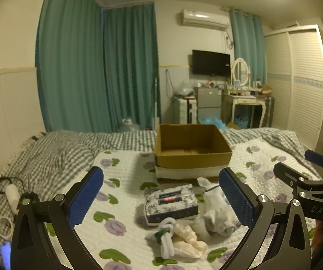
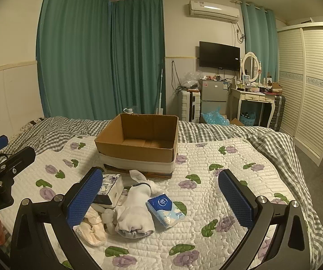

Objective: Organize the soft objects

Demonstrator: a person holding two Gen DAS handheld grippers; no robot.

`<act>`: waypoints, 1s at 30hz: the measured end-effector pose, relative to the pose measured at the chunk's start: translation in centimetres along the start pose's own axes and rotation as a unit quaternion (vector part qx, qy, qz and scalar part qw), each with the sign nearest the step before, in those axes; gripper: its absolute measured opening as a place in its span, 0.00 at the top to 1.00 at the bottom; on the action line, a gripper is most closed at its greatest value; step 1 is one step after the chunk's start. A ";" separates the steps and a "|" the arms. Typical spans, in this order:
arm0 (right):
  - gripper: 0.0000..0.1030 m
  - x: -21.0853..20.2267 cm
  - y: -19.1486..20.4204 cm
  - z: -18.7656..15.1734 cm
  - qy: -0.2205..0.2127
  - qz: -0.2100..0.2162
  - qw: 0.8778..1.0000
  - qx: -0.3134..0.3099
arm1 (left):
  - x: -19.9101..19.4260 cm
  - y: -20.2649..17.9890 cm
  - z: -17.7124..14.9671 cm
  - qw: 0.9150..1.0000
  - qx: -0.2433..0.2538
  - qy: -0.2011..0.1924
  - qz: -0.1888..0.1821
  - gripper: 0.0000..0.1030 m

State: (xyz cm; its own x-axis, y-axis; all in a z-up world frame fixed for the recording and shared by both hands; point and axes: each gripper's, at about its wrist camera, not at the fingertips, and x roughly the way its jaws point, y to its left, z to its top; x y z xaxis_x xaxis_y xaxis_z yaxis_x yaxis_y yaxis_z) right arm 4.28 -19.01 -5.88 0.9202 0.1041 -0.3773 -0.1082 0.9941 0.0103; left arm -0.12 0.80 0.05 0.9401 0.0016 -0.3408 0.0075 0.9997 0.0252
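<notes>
An empty cardboard box (image 1: pixel 193 148) stands on the bed; it also shows in the right wrist view (image 2: pixel 139 144). In front of it lie a floral tissue box (image 1: pixel 171 203), white socks (image 1: pixel 217 213), a knotted white sock pair (image 1: pixel 164 236) and a cream cloth (image 1: pixel 188 240). The right wrist view adds a blue tissue pack (image 2: pixel 164 209) beside the white socks (image 2: pixel 136 211). My left gripper (image 1: pixel 161 198) is open above the pile. My right gripper (image 2: pixel 159 200) is open above the socks and the pack. Neither holds anything.
The quilt with purple flowers (image 2: pixel 217 180) covers a grey checked blanket (image 1: pixel 49 153). A cable and small white items (image 1: pixel 10 195) lie at the bed's left edge. Behind the bed are green curtains, a small fridge (image 2: pixel 213 99), a dresser and a wardrobe.
</notes>
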 end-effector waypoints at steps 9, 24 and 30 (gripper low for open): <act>0.00 0.0 0.0 0.0 0.000 0.000 1.000 0.000 | 0.0 0.0 0.0 1.000 0.001 0.000 0.000 0.00; 0.00 0.0 0.1 0.2 -0.001 0.000 1.000 -0.002 | -0.1 0.1 0.5 1.000 0.004 -0.001 -0.003 0.00; 0.00 -0.9 0.5 0.8 -0.008 0.002 1.000 -0.011 | -0.8 -0.4 0.9 1.000 0.003 -0.010 -0.002 0.00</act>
State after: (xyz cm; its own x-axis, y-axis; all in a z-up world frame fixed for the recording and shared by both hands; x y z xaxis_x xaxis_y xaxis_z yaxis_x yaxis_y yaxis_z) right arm 3.68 -18.60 -4.76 0.9259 0.1093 -0.3615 -0.1202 0.9927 -0.0076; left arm -0.63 0.41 1.14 0.9467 -0.0032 -0.3221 0.0135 0.9995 0.0297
